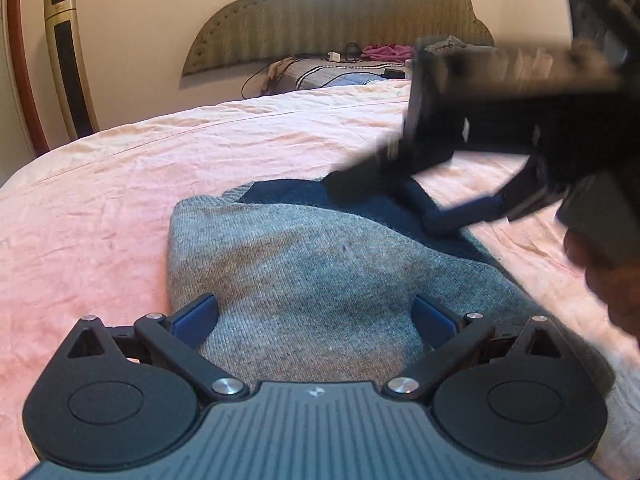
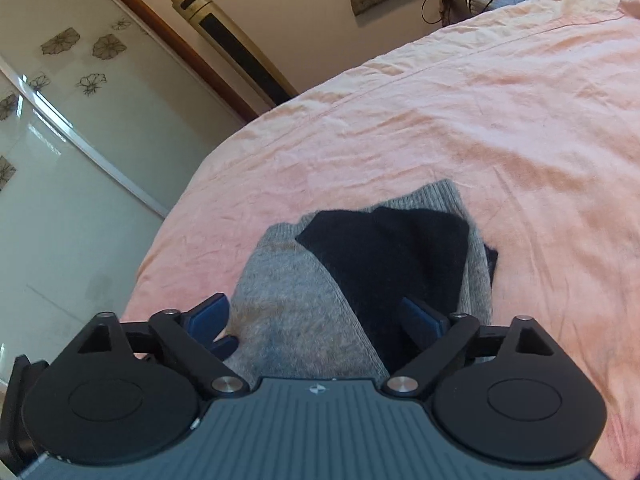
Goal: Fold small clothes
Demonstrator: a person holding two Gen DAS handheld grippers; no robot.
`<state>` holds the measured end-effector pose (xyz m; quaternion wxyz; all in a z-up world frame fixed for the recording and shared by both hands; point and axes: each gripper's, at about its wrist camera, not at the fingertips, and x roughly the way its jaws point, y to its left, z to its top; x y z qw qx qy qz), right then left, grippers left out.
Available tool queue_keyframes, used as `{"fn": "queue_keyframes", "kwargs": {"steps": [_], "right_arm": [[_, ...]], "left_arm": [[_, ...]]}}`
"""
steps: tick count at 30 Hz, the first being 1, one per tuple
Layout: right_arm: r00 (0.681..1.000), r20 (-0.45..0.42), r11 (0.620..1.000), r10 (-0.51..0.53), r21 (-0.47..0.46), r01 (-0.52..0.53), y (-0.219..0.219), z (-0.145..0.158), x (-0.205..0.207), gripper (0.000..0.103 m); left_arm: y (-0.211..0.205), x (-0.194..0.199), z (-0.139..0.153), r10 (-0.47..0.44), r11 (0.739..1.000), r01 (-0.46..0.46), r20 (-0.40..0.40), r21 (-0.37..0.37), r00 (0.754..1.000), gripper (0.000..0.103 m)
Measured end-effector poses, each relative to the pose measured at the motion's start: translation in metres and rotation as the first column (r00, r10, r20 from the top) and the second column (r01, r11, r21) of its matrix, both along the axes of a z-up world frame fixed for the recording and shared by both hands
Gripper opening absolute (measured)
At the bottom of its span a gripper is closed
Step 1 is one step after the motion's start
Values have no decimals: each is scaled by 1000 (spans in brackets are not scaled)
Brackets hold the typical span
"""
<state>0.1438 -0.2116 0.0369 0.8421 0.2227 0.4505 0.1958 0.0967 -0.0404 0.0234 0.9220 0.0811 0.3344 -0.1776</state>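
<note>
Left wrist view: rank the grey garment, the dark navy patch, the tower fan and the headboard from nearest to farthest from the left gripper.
From the left gripper:
1. Grey garment, lying between the open fingers.
2. Dark navy patch, just beyond, centre-right on the garment.
3. Tower fan, far left by the wall.
4. Headboard, at the bed's far end.

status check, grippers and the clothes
Left gripper open. Right gripper open, above grey-and-navy knit garment, partly folded on pink bedsheet. Nothing in the way.

No words or numbers can be read. Each gripper body bears only a small white emblem: left gripper (image 1: pixel 314 322), right gripper (image 2: pixel 316 322). The tower fan's (image 1: pixel 68 60) panel marking is illegible.
</note>
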Motion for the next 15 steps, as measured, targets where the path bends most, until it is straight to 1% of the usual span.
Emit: {"fn": "queue_keyframes", "kwargs": {"steps": [1,2,4,6,7,9,10,11,12,13,15], "right_arm": [[999,37,1000,14,4,-14,-2,-7,0,95],[998,54,1000,23,7,-23,-2,-8,-2,96],[999,31,1000,13,-4,-13,0,0,-6,95],[1000,25,1000,5,4,-5,-3,12,-15,95],[999,39,1000,4,24,-5,-8,18,-24,95],[998,67,996,0,90,-6,-27,27,-49,95],[997,78,993,-2,116,-7,-37,30,-65,95],[995,98,993,-10,118,-1,-47,32,-85,95],[992,122,996,-22,88,11,-54,34,-106,94],[990,139,999,-28,41,23,-60,35,-128,95],[986,162,997,-35,-61,45,-60,30,-169,95]], "left_arm": [[-1,0,0,1,1000,-1,-1,4,1000,103],[-1,0,1,4,1000,-4,-4,8,1000,103],[1,-4,6,19,1000,-19,-5,8,1000,103],[10,-14,13,36,999,-36,0,-14,999,103],[16,-21,17,45,998,-45,2,-34,999,103],[40,-40,22,82,991,-82,-4,-107,997,103],[55,-53,24,110,982,-111,-18,-156,994,103],[69,-67,24,146,970,-149,-27,-194,989,103],[82,-83,24,181,959,-181,-24,-218,983,103],[89,-98,24,195,956,-195,-19,-218,981,103],[92,-127,21,246,951,-243,-6,-191,969,103]]}}
